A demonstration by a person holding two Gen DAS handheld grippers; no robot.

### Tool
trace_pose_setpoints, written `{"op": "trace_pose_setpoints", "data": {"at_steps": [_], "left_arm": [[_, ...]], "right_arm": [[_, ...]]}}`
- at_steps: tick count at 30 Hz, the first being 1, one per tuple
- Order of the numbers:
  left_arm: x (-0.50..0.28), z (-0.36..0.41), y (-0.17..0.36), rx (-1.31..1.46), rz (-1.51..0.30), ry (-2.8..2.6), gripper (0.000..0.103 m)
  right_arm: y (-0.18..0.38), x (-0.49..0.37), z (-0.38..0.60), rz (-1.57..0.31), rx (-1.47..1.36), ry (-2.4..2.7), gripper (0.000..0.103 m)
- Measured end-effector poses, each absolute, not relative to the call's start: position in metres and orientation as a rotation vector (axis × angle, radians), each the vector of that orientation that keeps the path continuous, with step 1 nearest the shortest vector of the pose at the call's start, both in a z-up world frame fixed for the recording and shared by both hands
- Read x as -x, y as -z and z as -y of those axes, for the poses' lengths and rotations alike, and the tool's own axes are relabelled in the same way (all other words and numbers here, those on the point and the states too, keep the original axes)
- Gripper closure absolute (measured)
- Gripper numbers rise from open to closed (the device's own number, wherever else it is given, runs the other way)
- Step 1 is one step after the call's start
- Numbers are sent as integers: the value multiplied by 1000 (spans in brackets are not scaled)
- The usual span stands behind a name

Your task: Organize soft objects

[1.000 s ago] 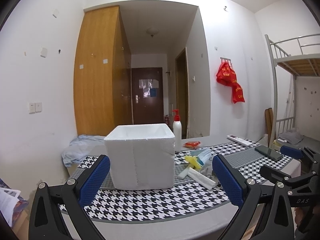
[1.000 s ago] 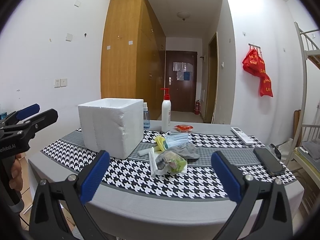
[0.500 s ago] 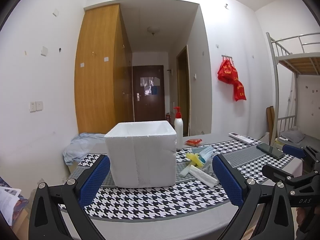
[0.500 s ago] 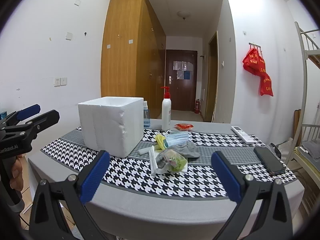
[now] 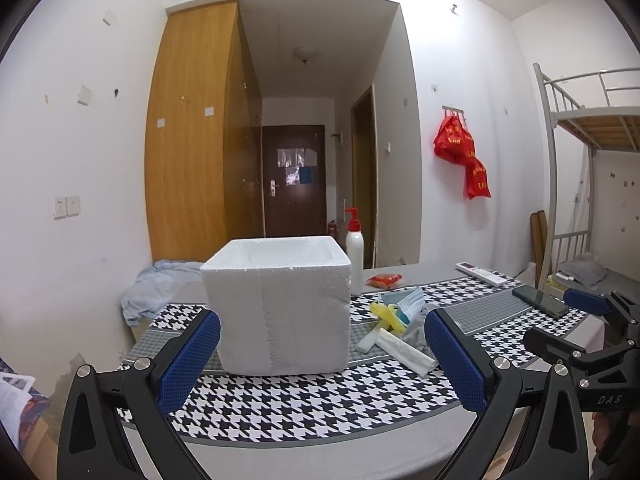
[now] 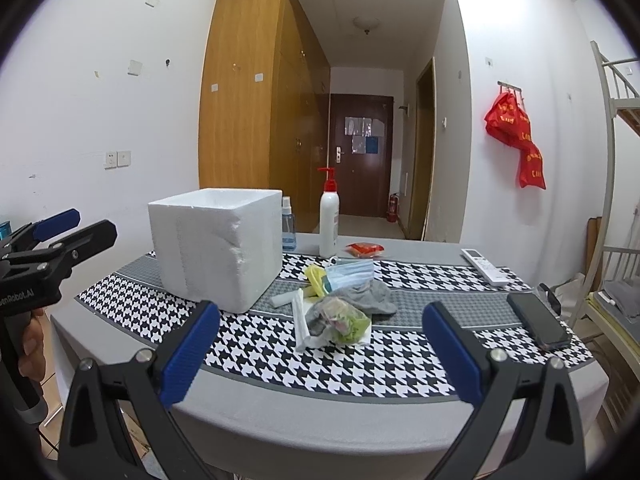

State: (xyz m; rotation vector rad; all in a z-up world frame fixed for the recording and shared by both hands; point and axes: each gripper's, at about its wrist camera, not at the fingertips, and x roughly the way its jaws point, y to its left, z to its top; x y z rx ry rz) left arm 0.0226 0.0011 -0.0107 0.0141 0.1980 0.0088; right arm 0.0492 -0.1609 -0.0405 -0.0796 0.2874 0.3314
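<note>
Sitting on houndstooth cloth, a grainy foam box adjoins crumpled soft items; both grippers' jaws gape wide, empty.

Rough, probably foam box

Black hand-held gripper, blue ribbed pads

Near bench edge bare. Foam box blocks left; soft pile just beside it, open from front. Phone lies right.
</note>
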Motion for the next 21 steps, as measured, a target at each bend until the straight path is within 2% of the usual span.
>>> {"op": "trace_pose_setpoints", "data": {"at_steps": [21], "left_arm": [[-84,20,24,-34,-344,99,1]], "right_arm": [[54,-112,172,-404,61,-328,1]]}}
